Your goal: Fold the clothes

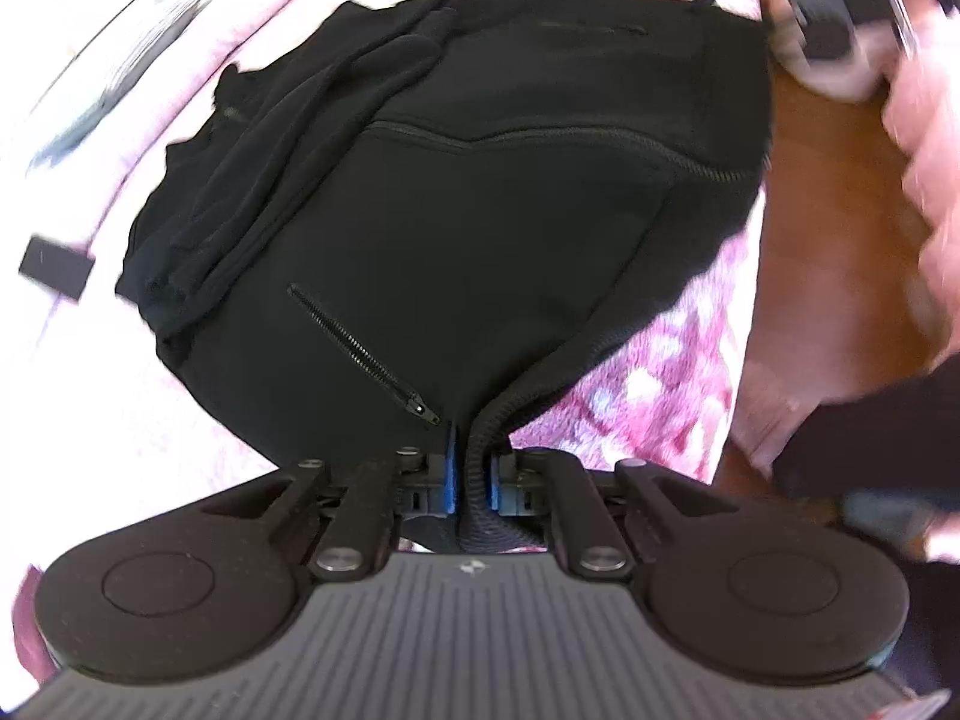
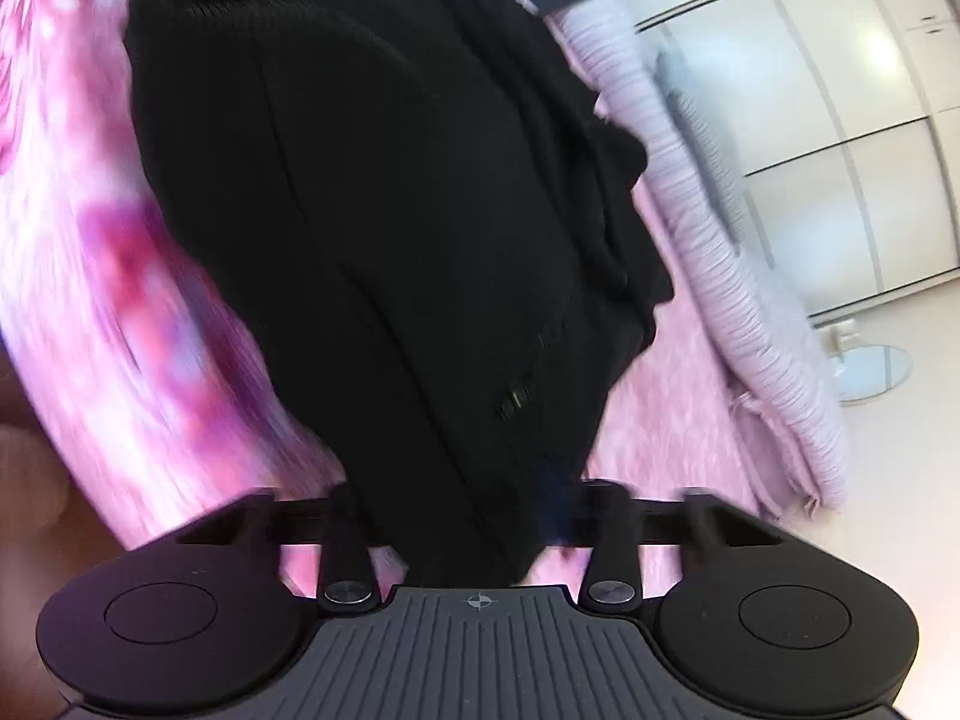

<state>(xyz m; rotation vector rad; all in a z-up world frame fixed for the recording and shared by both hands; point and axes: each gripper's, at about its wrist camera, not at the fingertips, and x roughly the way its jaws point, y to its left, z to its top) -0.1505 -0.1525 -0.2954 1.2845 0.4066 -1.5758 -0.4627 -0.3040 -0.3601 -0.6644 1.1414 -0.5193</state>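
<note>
the black zip-up jacket (image 1: 456, 192) is lying bunched on the pink blanket (image 1: 648, 384), folding barely begun, with the left tongs (image 1: 471, 474) clenching its zipper edge and the right tongs (image 2: 468, 510) seemingly gripping its fabric.

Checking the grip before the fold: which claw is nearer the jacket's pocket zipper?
Left. The left claw pinches the jacket hem just beside the pocket zipper; the right claw's view shows it blurred, farther up the fabric.

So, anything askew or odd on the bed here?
The black zip jacket lies rumpled, one side bunched in folds. A small black rectangular object sits loose on the pink bedspread beside it.
</note>
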